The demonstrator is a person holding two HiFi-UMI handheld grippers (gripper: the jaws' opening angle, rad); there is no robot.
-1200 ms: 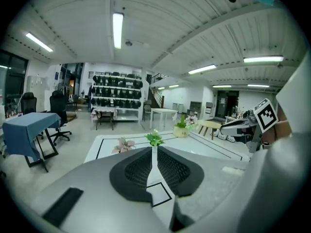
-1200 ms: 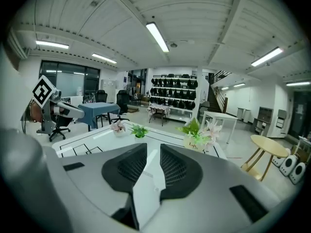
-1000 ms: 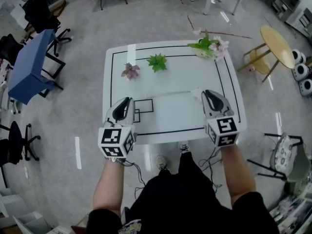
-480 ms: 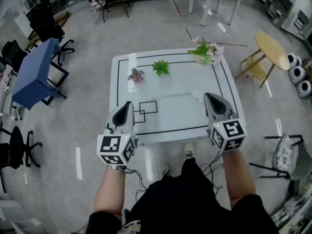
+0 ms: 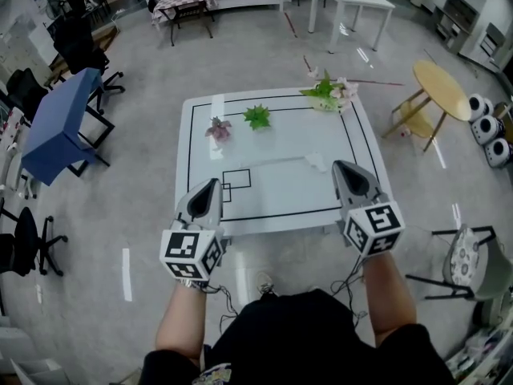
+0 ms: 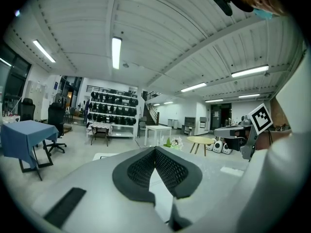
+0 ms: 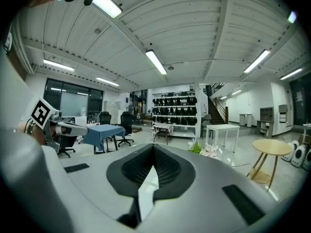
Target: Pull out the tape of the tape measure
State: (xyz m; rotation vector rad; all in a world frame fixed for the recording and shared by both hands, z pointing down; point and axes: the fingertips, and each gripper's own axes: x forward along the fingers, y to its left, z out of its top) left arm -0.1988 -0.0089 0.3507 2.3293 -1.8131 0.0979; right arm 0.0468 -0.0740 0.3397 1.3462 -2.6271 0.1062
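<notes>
A small pale case, apparently the tape measure (image 5: 316, 163), lies on the white table (image 5: 280, 135) right of the middle. A thin pale strip (image 5: 268, 161) runs left from it toward a black outlined rectangle (image 5: 236, 180). My left gripper (image 5: 211, 188) hangs over the table's near left edge, shut with nothing in it. Near the case, my right gripper (image 5: 343, 169) is over the near right part, also shut and empty. In the left gripper view the left gripper's (image 6: 155, 150) pads meet at the tip. In the right gripper view the right gripper (image 7: 154, 147) is closed the same way.
On the far side of the table lie a pink flower (image 5: 217, 128), a green plant (image 5: 257, 117) and a bouquet (image 5: 326, 91). A round wooden table (image 5: 441, 87) stands to the right, a blue table (image 5: 58, 123) to the left, a chair (image 5: 465, 263) near right.
Both grippers have drawn back toward me and risen, from over the table's middle to its near edge. The pale case and strip stay where they lay.
</notes>
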